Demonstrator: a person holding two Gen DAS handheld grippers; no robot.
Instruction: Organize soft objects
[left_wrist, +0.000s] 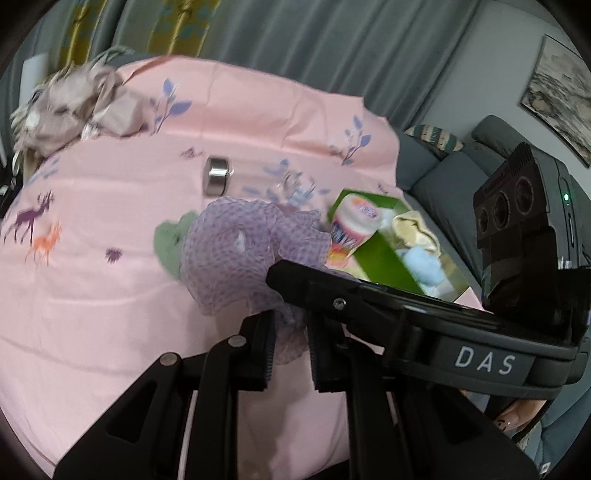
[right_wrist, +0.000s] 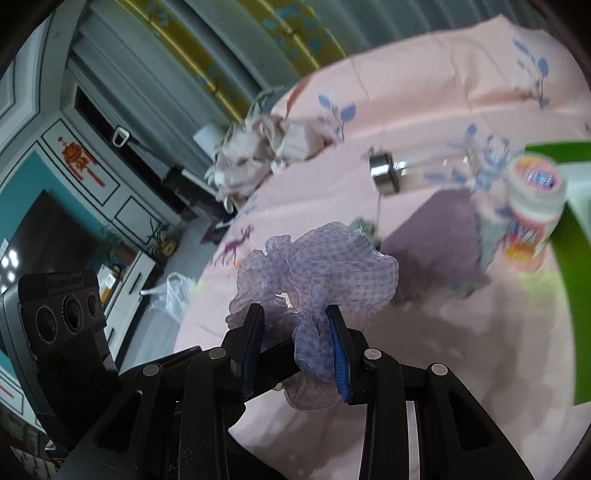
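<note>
**Lilac scrunchie held by two claws above the pink cloth**

Left wrist view
- Left claw (left_wrist: 290, 341): jaws drawn close, pinching the lower ruffle of the lilac checked scrunchie (left_wrist: 236, 254).
- Right claw (left_wrist: 280, 275): enters from the right as a black bar marked "DAS"; its tip meets the same scrunchie, the jaws hidden at this angle.
- Pink cloth (left_wrist: 110, 314) printed with deer and blue leaves, covering the table.
- Green fabric piece (left_wrist: 168, 243), just behind the scrunchie on the left.
- Green box (left_wrist: 384, 258), open, holding pale blue and cream soft items; a white-capped bottle (left_wrist: 351, 229) leans at its near corner.
- Metal-capped clear bottle (left_wrist: 218, 181) lying on the cloth, apart from the rest.
- Crumpled beige fabric (left_wrist: 74, 110) at the far left corner.
- Grey sofa (left_wrist: 461, 173) beyond the table.

Right wrist view
- Right claw (right_wrist: 297, 347): blue-padded jaws part closed, gripping the scrunchie (right_wrist: 317, 273), whose band runs between them; the ruffles stand clear above the cloth.
- Purple folded cloth (right_wrist: 436, 236) beyond, beside the white-capped bottle (right_wrist: 532, 206).
- Green box edge (right_wrist: 569, 258) at right.
</note>
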